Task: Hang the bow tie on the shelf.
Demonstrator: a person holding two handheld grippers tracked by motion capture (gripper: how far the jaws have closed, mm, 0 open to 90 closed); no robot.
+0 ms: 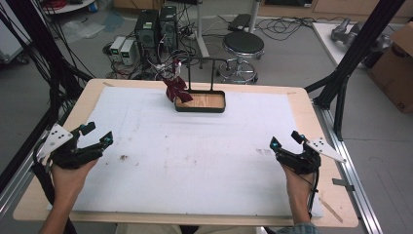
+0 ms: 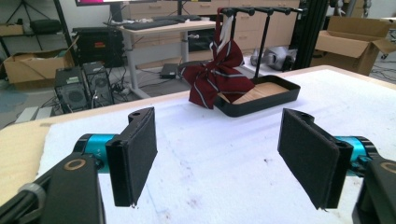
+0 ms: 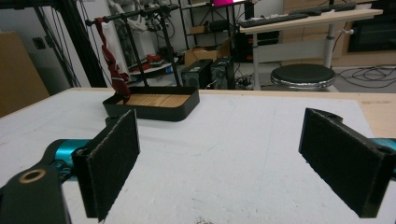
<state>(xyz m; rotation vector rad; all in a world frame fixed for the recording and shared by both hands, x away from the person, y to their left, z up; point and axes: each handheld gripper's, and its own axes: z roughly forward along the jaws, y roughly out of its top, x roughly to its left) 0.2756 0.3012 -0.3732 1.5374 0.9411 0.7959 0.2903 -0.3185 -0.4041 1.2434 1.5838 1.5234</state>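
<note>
I am holding my left gripper [image 1: 97, 134] and right gripper [image 1: 285, 139] wide apart, empty, both aimed at the dark red striped cloth bow [image 1: 174, 88] hanging on the black tray stand [image 1: 200, 108].

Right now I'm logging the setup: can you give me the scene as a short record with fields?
item: dark red striped tie, hanging from a black rail stand
base: black tray with wooden floor, far centre of the table
surface: white mat
left gripper: open, nothing held
right gripper: open, nothing held
</note>
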